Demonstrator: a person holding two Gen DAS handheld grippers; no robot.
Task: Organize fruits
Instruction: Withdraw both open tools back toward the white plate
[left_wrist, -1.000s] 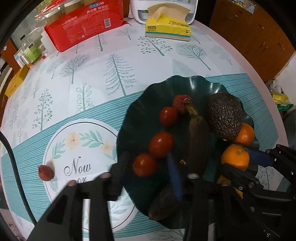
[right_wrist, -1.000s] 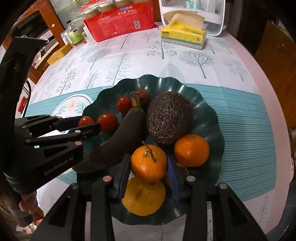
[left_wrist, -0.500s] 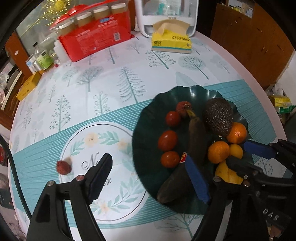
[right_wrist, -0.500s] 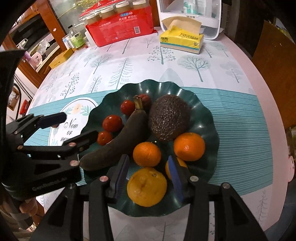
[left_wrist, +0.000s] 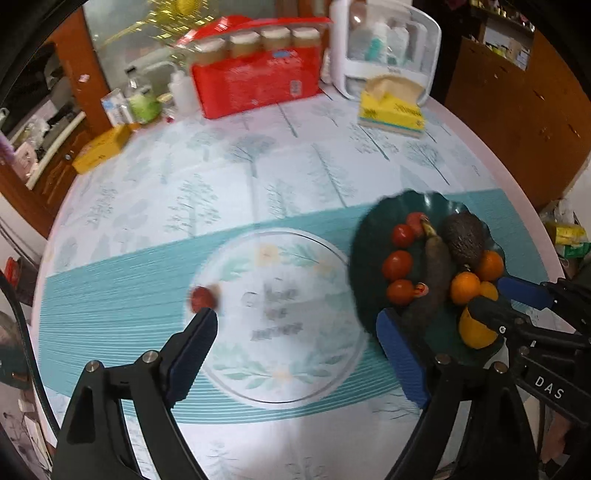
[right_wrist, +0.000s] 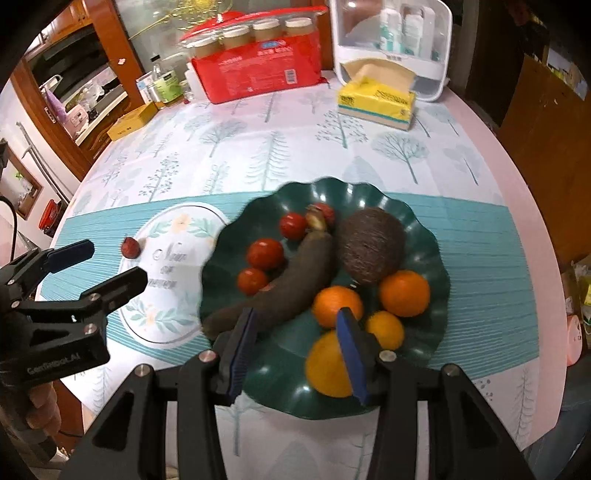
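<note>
Glossy green plate (right_wrist: 424, 236), rough matt avocado (right_wrist: 369, 245), smooth shiny tomatoes (right_wrist: 265, 253).

Counted: 3 tomatoes (right_wrist: 265, 253), 3 small oranges (right_wrist: 404, 293), 1 big orange (right_wrist: 327, 365), 1 banana (right_wrist: 280, 288), 1 avocado (right_wrist: 370, 245), 2 lychees (right_wrist: 130, 247).

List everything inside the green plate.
In the green plate: three tomatoes, a red fruit, a dark banana, an avocado, three oranges and a larger yellow citrus, partly hidden by the right gripper.
</note>
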